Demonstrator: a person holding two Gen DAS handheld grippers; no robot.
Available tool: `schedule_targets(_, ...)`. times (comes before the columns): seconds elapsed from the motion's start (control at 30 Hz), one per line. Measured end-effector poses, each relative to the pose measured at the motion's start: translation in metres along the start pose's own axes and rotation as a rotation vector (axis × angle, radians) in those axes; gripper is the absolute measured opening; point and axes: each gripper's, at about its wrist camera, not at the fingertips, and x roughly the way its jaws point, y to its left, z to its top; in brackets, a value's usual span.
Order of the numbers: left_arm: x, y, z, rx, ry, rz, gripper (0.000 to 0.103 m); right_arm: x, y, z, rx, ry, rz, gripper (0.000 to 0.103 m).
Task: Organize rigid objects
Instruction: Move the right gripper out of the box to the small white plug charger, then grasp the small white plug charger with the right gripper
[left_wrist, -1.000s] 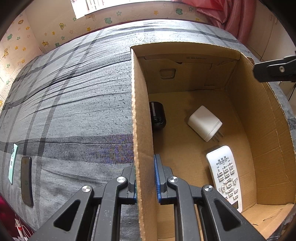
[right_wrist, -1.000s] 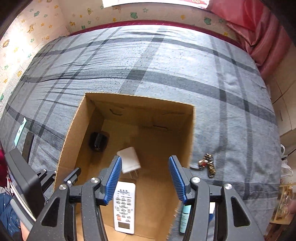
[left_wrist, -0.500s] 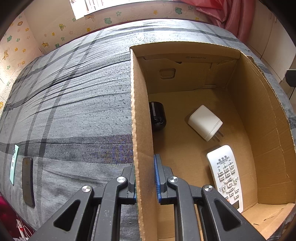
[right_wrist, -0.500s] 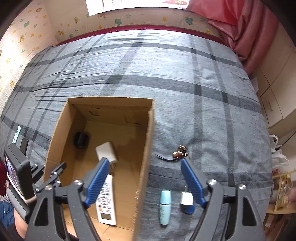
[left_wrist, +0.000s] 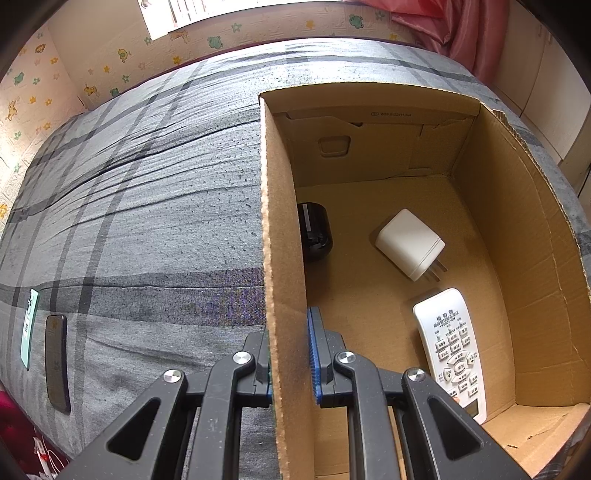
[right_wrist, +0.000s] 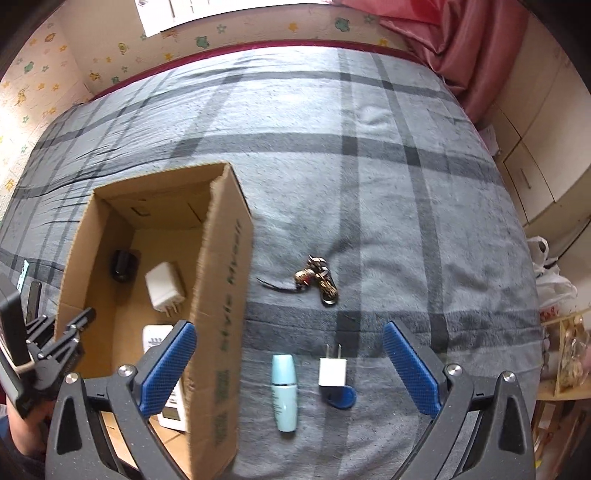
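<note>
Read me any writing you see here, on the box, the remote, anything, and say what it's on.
Cardboard box, inner back flap: small code, roughly "W28.8x22x11.5x4", uncertain.
Box outer side, right wrist view: green lettering, too blurred.
White remote: characters and button labels, too small.
Wall paper sheet: unreadable.
Mint phone: unreadable.

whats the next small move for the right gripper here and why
Probably lower the right gripper onto the pale blue tube lying on the grey plaid bedspread. Its jaws are opening with nothing between them, and the tube lies just below, outside the brown cardboard box. The left gripper is clamped on the box wall, steadying it.
</note>
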Motion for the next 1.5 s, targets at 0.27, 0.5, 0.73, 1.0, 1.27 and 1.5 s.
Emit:
schedule_targets(0.27, 0.0, -0.001, 0.001, 0.002, 0.001, 0.004, 0.015, 0.009, -0.019, -0.012, 0.03, 0.008, -0.004, 0.103)
schedule_targets(0.5, -0.001, -0.004, 0.0, 0.001, 0.001, 0.008, 0.015, 0.016, -0.025, -0.026, 0.036, 0.009, -0.003, 0.103)
schedule_targets(0.73, 0.0, -0.004, -0.001, 0.001, 0.0, 0.009, 0.015, 0.03, -0.031, -0.041, 0.051, 0.043, -0.003, 0.103)
schedule_targets(1.0, 0.0, -0.006, -0.001, 0.003, -0.002, 0.012, 0.015, 0.058, -0.042, -0.053, 0.071, 0.085, -0.01, 0.103)
schedule_targets(1.27, -0.001, -0.007, 0.0, 0.003, 0.0, 0.014, 0.015, 0.085, -0.055, -0.057, 0.098, 0.108, 0.0, 0.101)
schedule_targets(1.5, 0.0, -0.007, 0.0, 0.003, -0.001, 0.014, 0.015, 0.105, -0.063, -0.056, 0.103, 0.133, 0.011, 0.08)
